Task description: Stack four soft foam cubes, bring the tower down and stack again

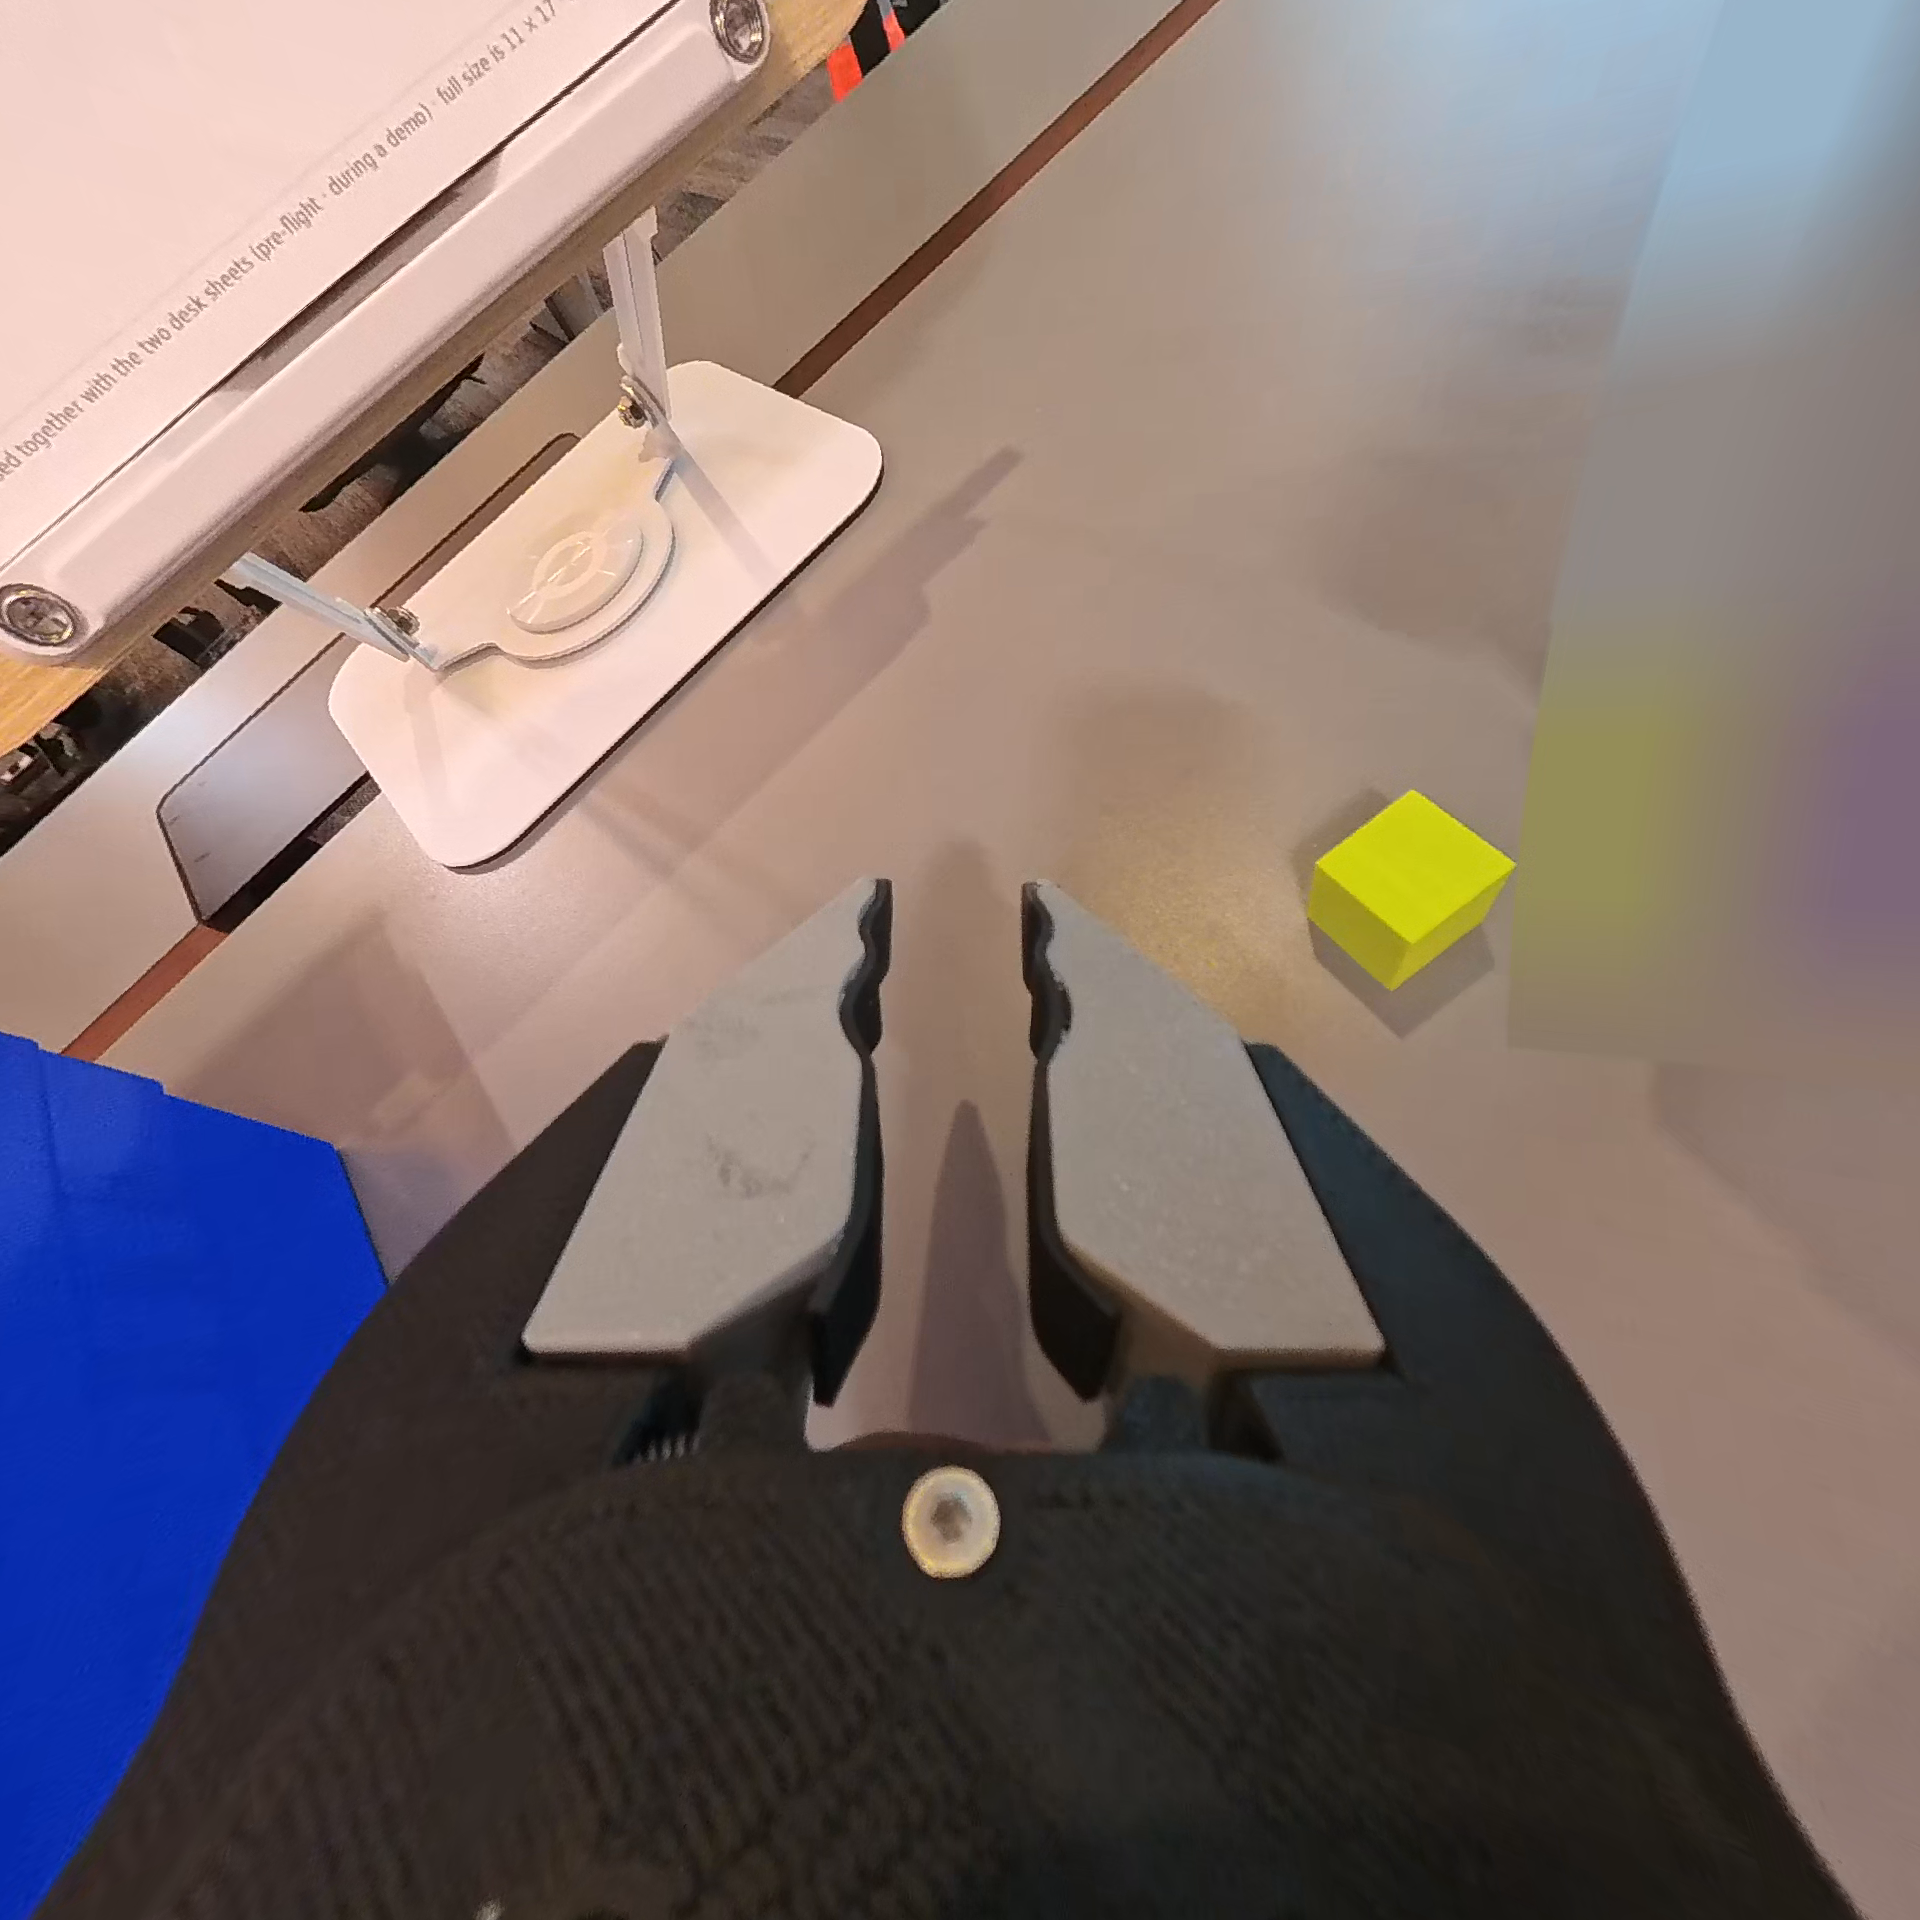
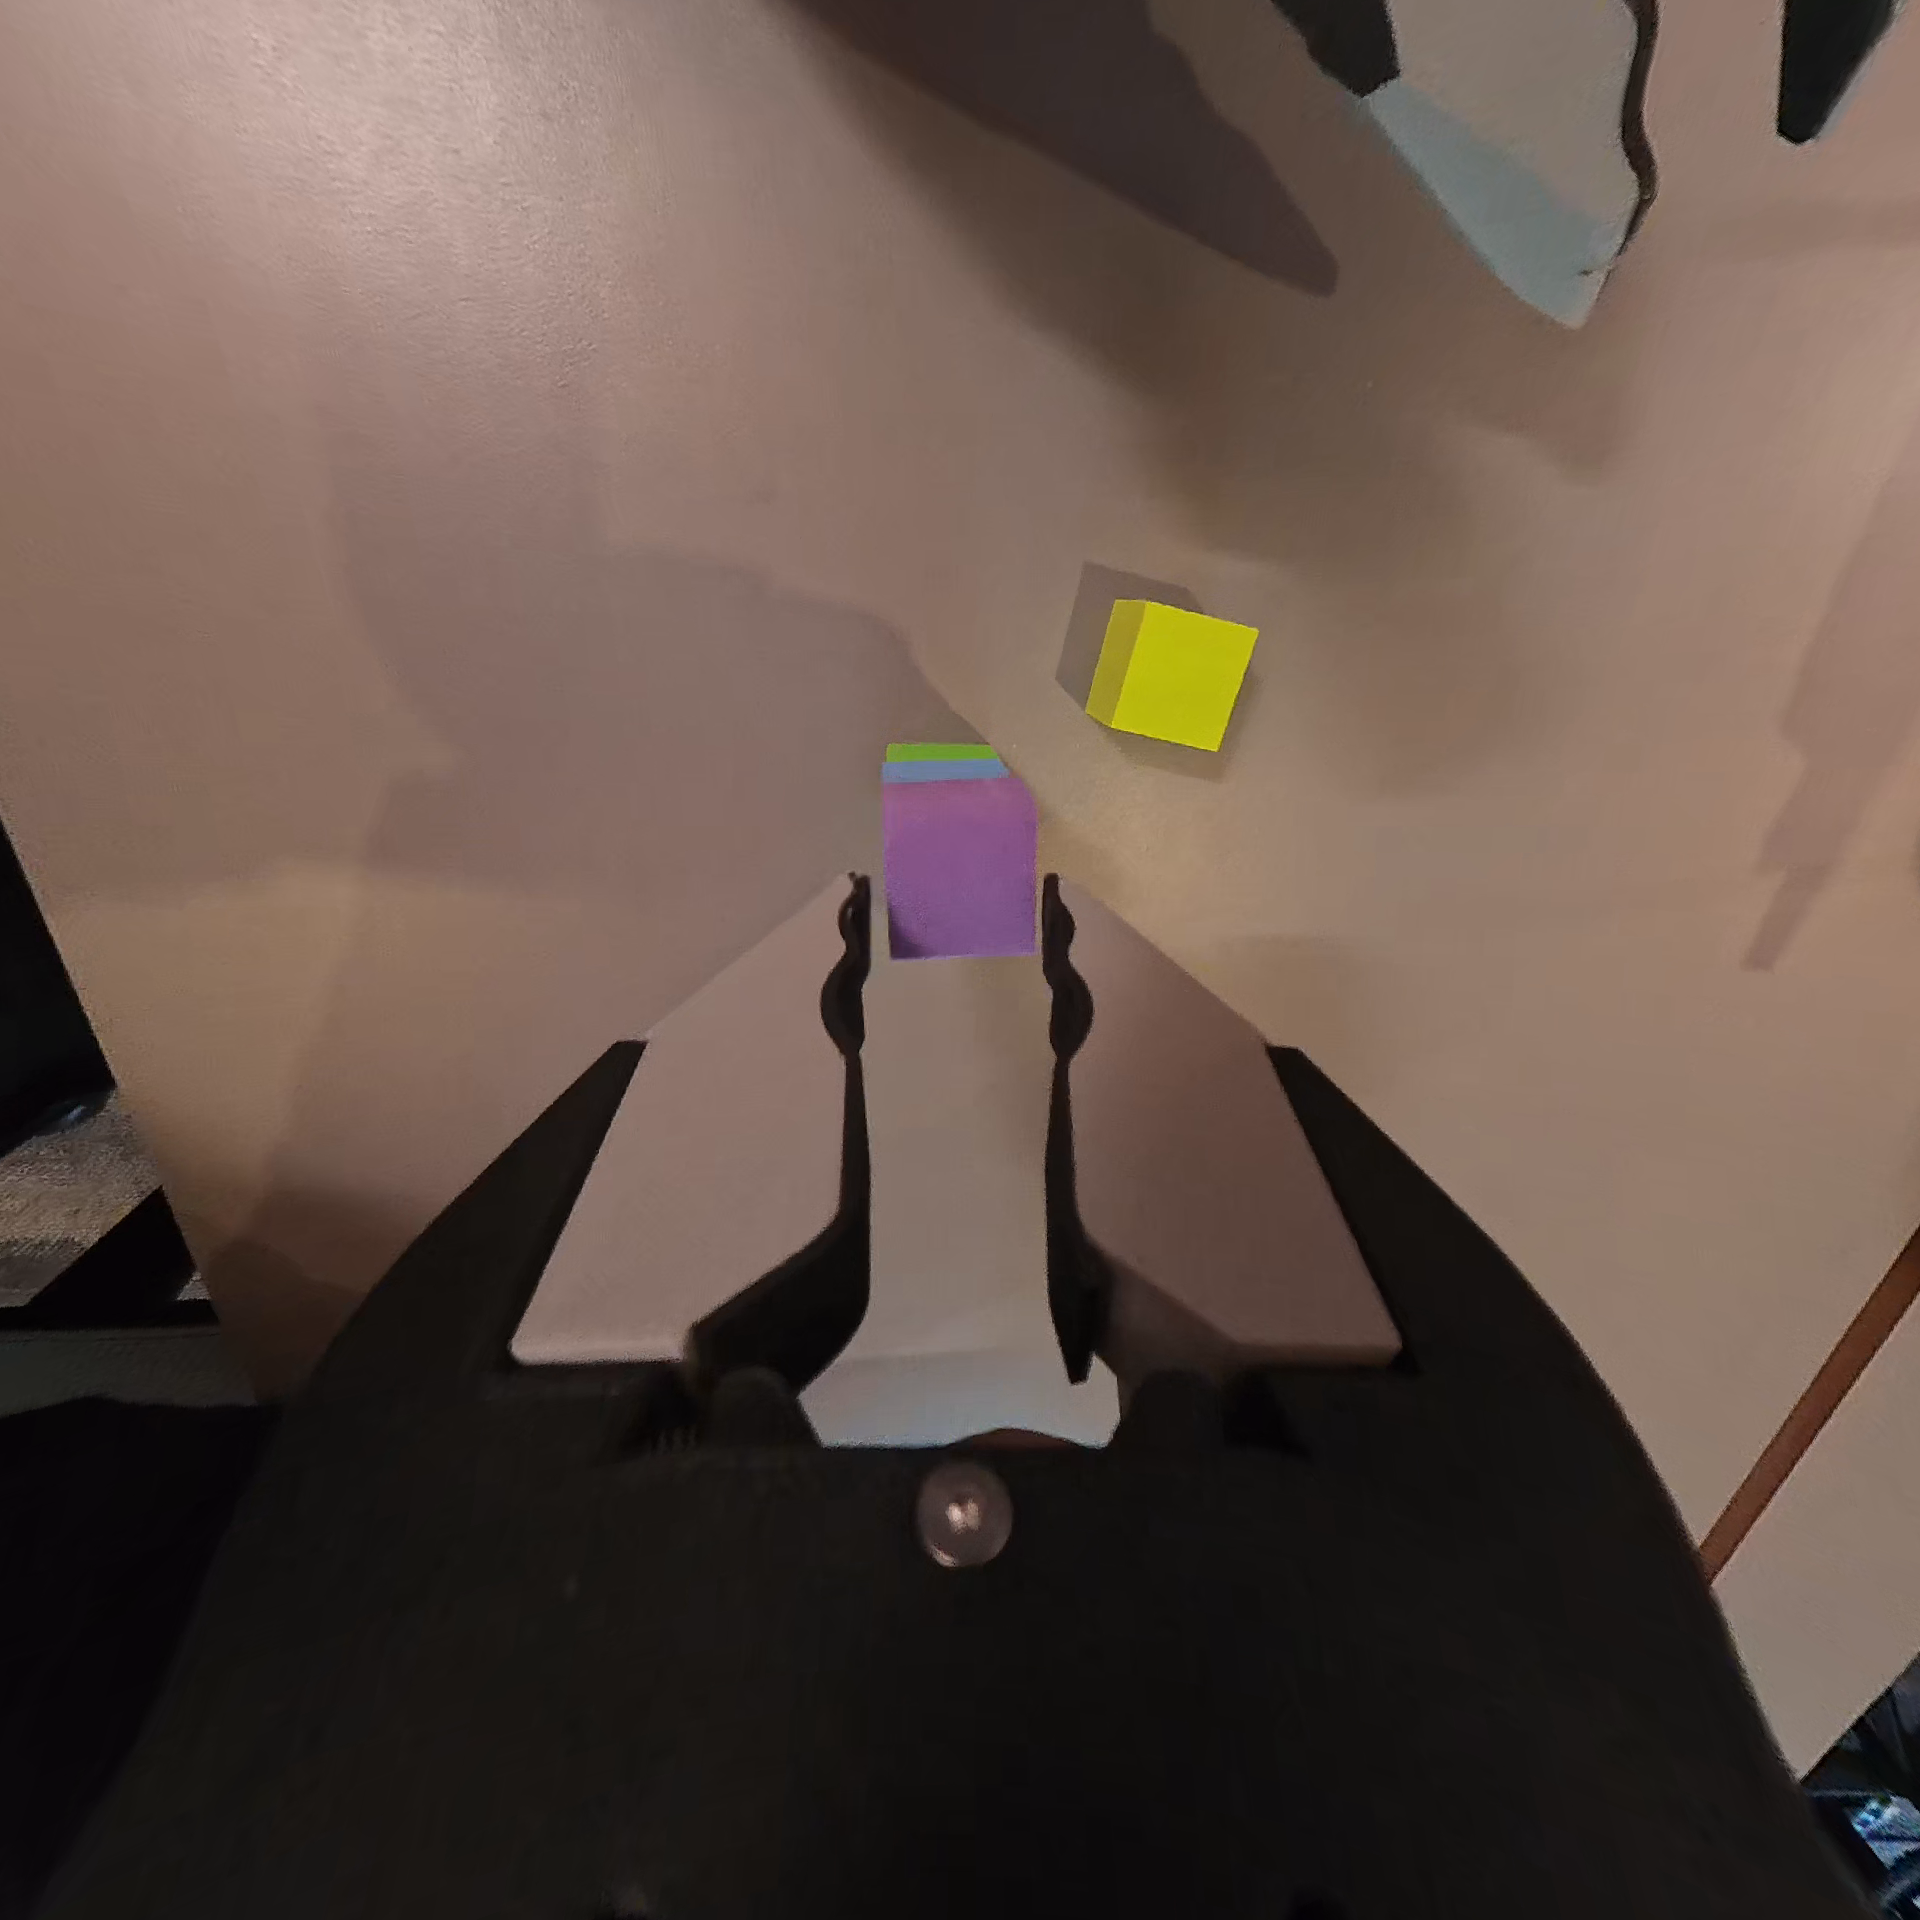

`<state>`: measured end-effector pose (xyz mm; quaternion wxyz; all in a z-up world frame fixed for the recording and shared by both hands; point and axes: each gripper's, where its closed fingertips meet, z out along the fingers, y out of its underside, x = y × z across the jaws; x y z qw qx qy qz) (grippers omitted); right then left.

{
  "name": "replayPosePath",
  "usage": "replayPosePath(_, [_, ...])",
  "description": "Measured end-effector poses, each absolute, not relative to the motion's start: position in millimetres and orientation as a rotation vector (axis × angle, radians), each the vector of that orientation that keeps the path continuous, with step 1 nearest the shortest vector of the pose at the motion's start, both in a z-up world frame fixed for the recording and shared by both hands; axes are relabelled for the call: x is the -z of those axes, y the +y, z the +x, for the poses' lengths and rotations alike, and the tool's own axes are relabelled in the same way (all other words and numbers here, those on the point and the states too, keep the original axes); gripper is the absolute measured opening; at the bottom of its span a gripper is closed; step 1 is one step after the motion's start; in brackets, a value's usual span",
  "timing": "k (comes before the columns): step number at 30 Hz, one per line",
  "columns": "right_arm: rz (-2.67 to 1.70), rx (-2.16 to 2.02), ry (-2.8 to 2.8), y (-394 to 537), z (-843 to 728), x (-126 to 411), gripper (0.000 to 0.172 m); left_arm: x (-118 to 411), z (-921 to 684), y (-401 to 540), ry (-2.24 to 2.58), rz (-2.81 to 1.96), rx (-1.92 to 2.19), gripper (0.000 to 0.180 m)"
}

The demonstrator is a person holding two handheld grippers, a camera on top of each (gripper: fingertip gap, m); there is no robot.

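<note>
Between right gripper fingers, upright purple-topped tower, yellow cube apart

You work on a beige-grey tabletop with a brown edge strip. A white tilting stand sits at its far-left side, a blue bin near left. Soft overlapping shadows.

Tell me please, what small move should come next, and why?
Probably the left tool, open and holding nothing, should swing right to the yellow cube, which sits alone on the table. The purple cube already tops a stack over blue and green ones, with a gap showing beside the right tool's left finger.
</note>
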<state>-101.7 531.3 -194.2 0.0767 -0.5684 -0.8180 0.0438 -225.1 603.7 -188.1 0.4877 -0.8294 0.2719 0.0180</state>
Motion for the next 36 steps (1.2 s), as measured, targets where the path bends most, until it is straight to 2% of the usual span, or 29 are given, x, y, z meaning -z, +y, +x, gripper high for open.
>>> replayPosePath(5, [-1.7,-0.213,-2.436,526,-105,187,0.031,187,-226,603,0.657,-2.012,-0.04,0.022])
replayPosePath(11, [-1.675,-0.294,-2.369,529,-108,171,0.043,193,-220,602,0.692,-2.026,-0.008,0.026])
replayPosePath(20, [-1.642,-0.471,-2.155,543,-116,129,0.037,217,-174,582,0.945,-2.039,0.205,0.05])
replayPosePath(26, [-1.635,-0.481,-2.16,543,-111,127,0.037,224,-152,561,1.197,-1.954,0.242,0.051])
replayPosePath(36, [-1.635,-0.467,-2.158,545,-108,127,0.037,228,-143,563,1.143,-2.009,0.376,0.052])
